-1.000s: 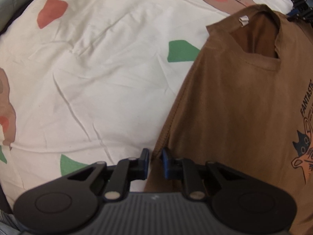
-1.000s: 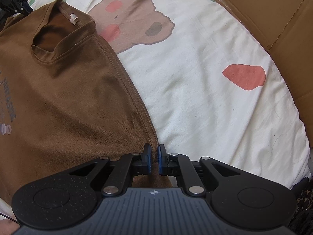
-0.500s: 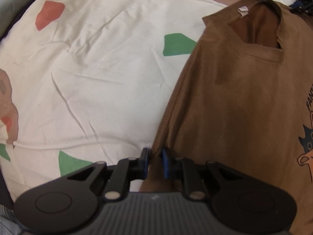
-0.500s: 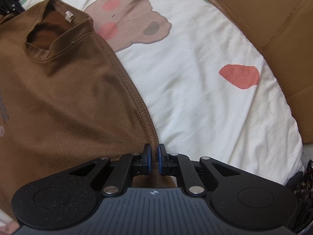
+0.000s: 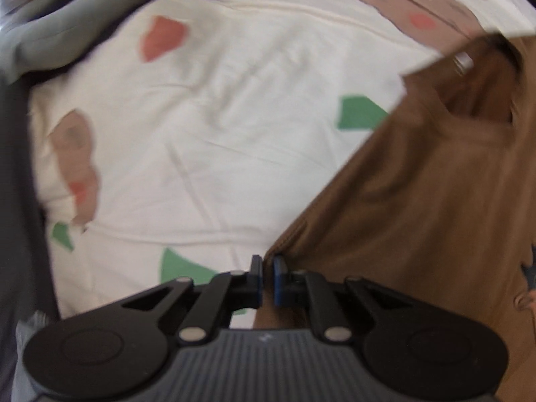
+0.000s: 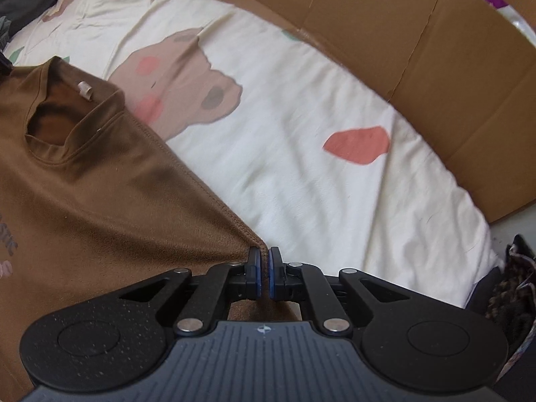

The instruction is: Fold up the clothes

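- Left tool (image 5: 267,276): fingers nearly closed, pinching the edge of the brown cotton T-shirt (image 5: 418,207).
- Right tool (image 6: 263,276): fingers nearly closed, pinching the T-shirt's (image 6: 100,194) opposite edge.
- T-shirt: stretched between both tools above the cream patterned bedsheet (image 6: 301,174), collar at the far end.
- Brown cardboard sheet (image 6: 418,50): beyond the bedsheet.

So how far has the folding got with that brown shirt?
Early days. Done: each side edge of the brown T-shirt is pinched, one by the left gripper, one by the right gripper. In hand: the shirt is stretched between them over the patterned sheet. Left: no fold shows yet; the collar lies open.
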Available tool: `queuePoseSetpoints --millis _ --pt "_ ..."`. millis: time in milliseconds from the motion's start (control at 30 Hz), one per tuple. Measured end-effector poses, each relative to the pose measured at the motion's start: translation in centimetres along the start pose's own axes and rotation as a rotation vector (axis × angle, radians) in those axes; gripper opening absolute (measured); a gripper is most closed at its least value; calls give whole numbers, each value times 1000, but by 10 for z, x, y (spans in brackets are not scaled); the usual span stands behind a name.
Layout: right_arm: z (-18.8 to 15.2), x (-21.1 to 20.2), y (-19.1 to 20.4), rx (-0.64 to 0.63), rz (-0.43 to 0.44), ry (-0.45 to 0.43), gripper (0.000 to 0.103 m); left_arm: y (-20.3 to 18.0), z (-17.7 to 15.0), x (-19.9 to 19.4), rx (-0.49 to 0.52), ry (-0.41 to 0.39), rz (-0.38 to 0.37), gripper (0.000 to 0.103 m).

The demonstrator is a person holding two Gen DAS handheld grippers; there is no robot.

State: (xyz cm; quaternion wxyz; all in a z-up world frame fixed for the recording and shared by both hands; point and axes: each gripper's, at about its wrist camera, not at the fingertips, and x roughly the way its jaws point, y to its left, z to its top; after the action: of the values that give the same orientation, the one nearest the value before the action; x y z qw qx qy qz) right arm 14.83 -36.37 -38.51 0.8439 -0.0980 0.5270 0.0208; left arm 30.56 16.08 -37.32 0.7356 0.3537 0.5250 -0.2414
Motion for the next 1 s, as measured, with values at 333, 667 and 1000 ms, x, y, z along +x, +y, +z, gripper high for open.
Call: queuePoseSetpoints --millis 333,667,1000 --pt "8 -9 7 3 -72 -68 2 15 0 -16 -58 -79 74 6" --pt "34 -9 11 -18 -172 -123 2 28 14 -17 -79 -164 161 6" --pt "62 -9 15 -23 -255 -166 2 41 18 -19 -108 -208 215 6"
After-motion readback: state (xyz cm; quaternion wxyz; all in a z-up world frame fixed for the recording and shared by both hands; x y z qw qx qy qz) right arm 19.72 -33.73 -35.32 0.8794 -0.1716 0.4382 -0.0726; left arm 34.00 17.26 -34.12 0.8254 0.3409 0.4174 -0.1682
